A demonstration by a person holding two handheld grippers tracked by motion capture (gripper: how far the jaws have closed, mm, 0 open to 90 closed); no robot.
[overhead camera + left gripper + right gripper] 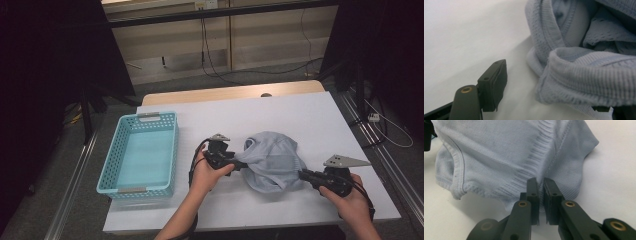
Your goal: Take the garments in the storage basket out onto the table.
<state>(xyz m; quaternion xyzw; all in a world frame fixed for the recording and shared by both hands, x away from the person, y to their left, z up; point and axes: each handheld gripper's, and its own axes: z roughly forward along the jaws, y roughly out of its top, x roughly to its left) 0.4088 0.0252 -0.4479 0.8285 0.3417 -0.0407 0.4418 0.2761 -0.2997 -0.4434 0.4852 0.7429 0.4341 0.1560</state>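
Bare turquoise basket (139, 155) beside garment (272, 157)

A ribbed pale-blue garment (584, 75) lies bunched on the white table (469, 37), between the hand-held gripper's (549, 100) parted jaws.

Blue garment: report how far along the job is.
Done: little that shows. The blue garment lies bunched on the white table. In hand: the right gripper pinches its edge; the left gripper stands open beside its ribbed hem. Left: probably tidying it and moving it to the empty basket.
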